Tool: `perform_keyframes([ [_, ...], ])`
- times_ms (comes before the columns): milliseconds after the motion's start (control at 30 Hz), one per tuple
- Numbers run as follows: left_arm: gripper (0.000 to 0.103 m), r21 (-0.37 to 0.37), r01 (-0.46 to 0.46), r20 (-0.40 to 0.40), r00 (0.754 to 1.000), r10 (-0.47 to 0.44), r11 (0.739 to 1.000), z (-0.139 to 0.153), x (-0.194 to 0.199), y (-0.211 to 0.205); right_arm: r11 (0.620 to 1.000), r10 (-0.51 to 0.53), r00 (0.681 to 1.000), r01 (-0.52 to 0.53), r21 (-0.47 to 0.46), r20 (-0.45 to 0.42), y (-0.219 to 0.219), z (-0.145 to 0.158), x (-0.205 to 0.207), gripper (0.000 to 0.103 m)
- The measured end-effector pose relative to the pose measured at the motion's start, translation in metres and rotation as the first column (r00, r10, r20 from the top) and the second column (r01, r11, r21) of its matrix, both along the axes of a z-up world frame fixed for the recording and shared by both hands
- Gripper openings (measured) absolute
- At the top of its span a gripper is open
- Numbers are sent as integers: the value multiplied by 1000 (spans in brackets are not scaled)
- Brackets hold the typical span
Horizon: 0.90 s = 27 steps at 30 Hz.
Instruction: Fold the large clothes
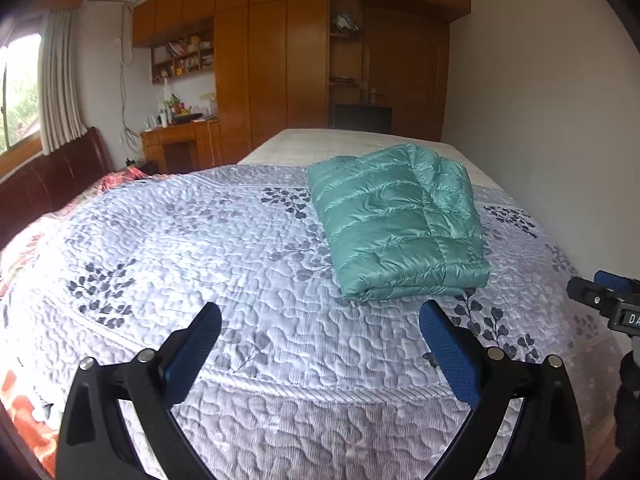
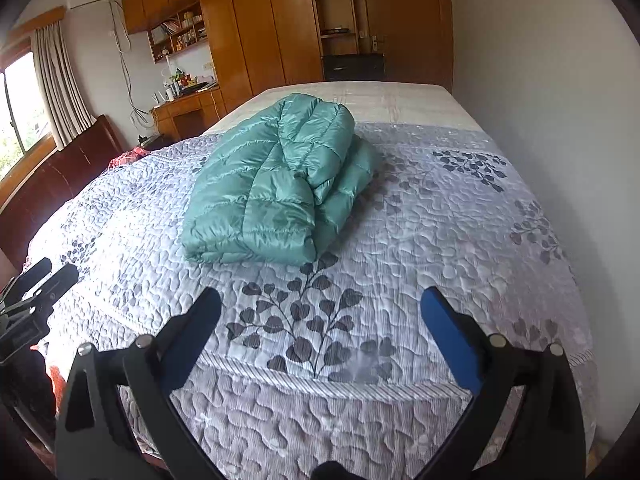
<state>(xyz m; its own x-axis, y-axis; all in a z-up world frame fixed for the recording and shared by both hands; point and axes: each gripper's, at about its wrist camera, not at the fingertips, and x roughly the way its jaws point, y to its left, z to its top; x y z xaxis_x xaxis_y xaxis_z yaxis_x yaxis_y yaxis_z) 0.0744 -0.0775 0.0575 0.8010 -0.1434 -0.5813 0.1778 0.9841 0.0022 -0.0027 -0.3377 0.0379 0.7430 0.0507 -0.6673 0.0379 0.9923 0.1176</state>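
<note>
A teal quilted down jacket (image 1: 396,224) lies folded into a thick rectangle on the quilted bedspread (image 1: 240,264); the right wrist view shows the jacket (image 2: 276,184) from its other side. My left gripper (image 1: 320,316) hovers over the bedspread short of the jacket's near edge, jaws wide apart and empty. My right gripper (image 2: 320,300) also stands open and empty, a little back from the jacket. Each gripper shows at the edge of the other's view: the right gripper (image 1: 608,296) at the far right, the left gripper (image 2: 44,280) at the far left.
A white wall (image 1: 540,100) runs along the bed's right side. A dark wooden headboard (image 1: 48,184) and a red patterned cloth (image 1: 124,176) lie at the left. Wooden wardrobes (image 1: 272,60), a desk (image 1: 180,140) and a door stand beyond the bed's far end.
</note>
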Motion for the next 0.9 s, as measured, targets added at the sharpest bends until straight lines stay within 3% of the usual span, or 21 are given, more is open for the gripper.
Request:
perform_keyframes([
  [467, 99, 37, -29, 68, 997, 27, 999, 13, -35, -2, 1000, -18, 1000, 18, -22, 2, 4, -1, -21, 99],
  [900, 99, 37, -36, 72, 997, 33, 999, 12, -42, 2, 1000, -14, 1000, 14, -24, 6, 5, 1, -23, 99],
])
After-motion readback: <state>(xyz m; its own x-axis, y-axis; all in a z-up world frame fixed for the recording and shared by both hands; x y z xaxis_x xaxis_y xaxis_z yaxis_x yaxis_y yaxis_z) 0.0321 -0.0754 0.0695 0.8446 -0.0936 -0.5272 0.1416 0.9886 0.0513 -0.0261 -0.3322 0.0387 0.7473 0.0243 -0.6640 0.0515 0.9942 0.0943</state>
